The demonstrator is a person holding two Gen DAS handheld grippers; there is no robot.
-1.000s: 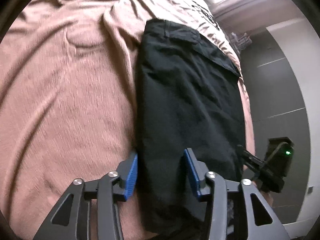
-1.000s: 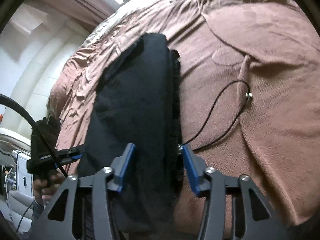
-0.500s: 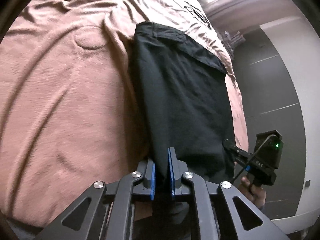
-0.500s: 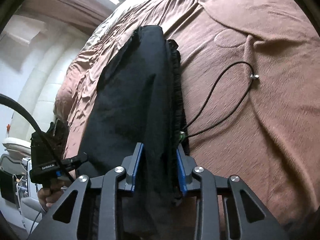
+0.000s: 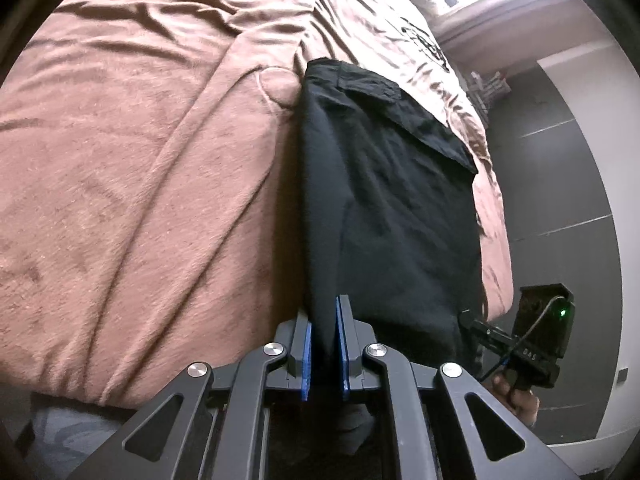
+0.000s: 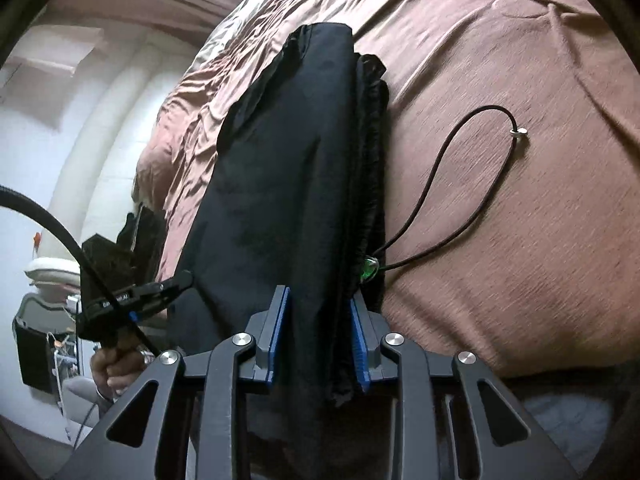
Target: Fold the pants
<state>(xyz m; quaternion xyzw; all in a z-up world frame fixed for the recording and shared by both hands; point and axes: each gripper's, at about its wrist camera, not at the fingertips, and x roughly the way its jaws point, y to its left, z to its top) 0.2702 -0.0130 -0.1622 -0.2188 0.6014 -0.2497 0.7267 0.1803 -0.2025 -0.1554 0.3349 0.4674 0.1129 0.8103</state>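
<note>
Both grippers angle downward over the bed's brown blanket (image 5: 140, 200); the left gripper (image 5: 323, 344) and right gripper (image 6: 318, 336), having just closed, each pinch the near edge of the black pants (image 5: 392, 208), which lie folded lengthwise.

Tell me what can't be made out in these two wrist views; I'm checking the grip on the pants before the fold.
- Left wrist view: the near end of the pants past the left gripper is hidden behind the gripper's frame.
- Right wrist view: the pants' hem beyond the right gripper is hidden the same way.
- Right wrist view: where the drawstring joins the waistband is hidden in dark folds.
- Left wrist view: the printing on the bedspread is too small.
</note>
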